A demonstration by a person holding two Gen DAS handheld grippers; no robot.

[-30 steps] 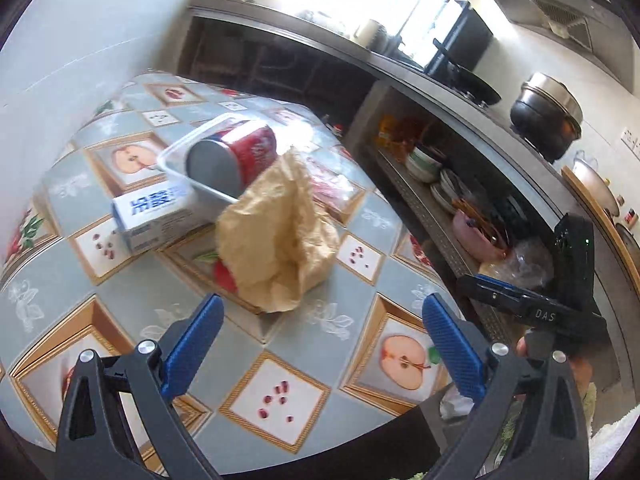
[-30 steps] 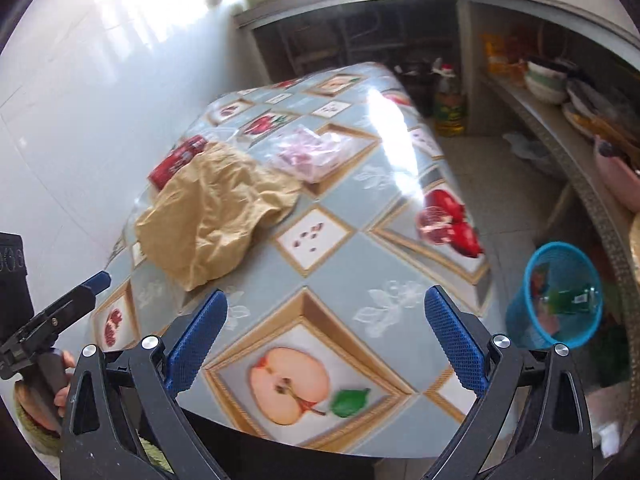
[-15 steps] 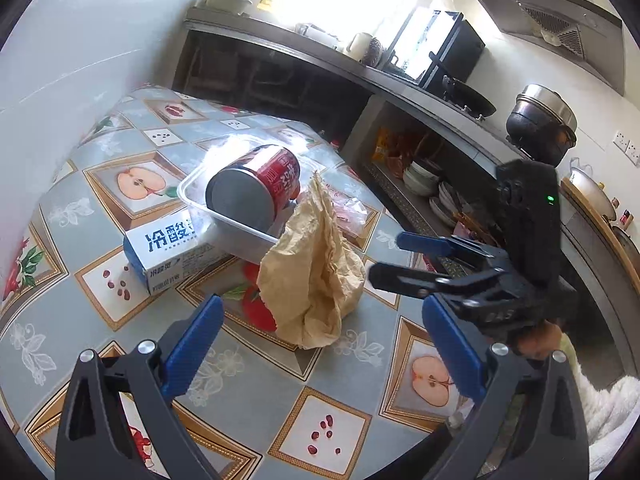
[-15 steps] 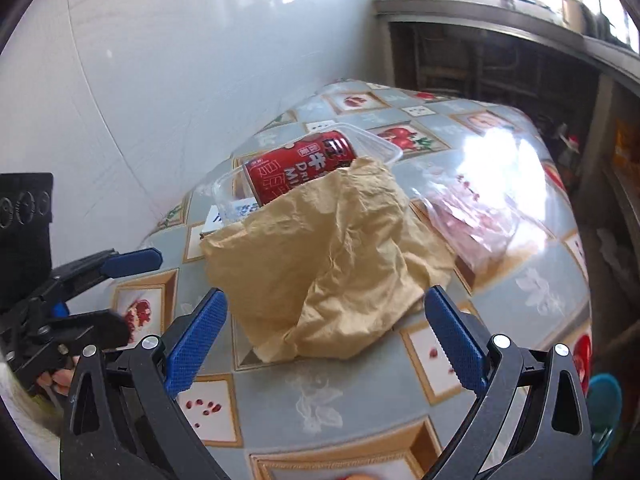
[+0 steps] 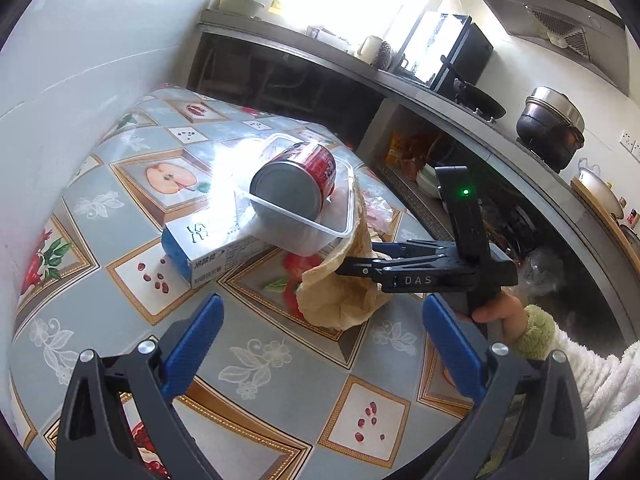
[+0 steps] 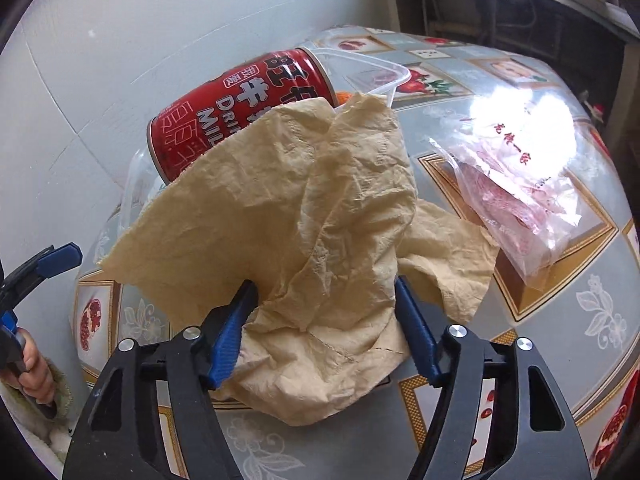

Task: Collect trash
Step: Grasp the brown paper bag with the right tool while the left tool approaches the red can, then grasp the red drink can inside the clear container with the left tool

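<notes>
A crumpled brown paper (image 6: 320, 220) lies on the fruit-patterned table (image 6: 560, 340), leaning against a clear plastic container (image 5: 344, 236). A red drink can (image 6: 240, 112) lies on its side in that container. My right gripper (image 6: 324, 282) straddles the paper's near end. Its jaws are closing, and the paper fills the gap between the blue pads. From the left wrist view the right gripper (image 5: 360, 258) reaches in from the right over the paper (image 5: 340, 300). My left gripper (image 5: 320, 340) hangs open and empty above the table, short of the pile.
A blue-and-white carton (image 5: 208, 252) lies under the container's near side. A clear bag with pink contents (image 6: 520, 200) rests right of the paper. A white wall (image 5: 80, 60) borders the table on the left. Kitchen counter (image 5: 440, 92) and shelves with pots stand beyond. A fleece sleeve (image 5: 580, 360) is at right.
The right gripper has swung in from the table's edge and dropped onto the brown paper, its jaws narrowing around it. The left gripper has moved slightly closer to the pile, still open.
</notes>
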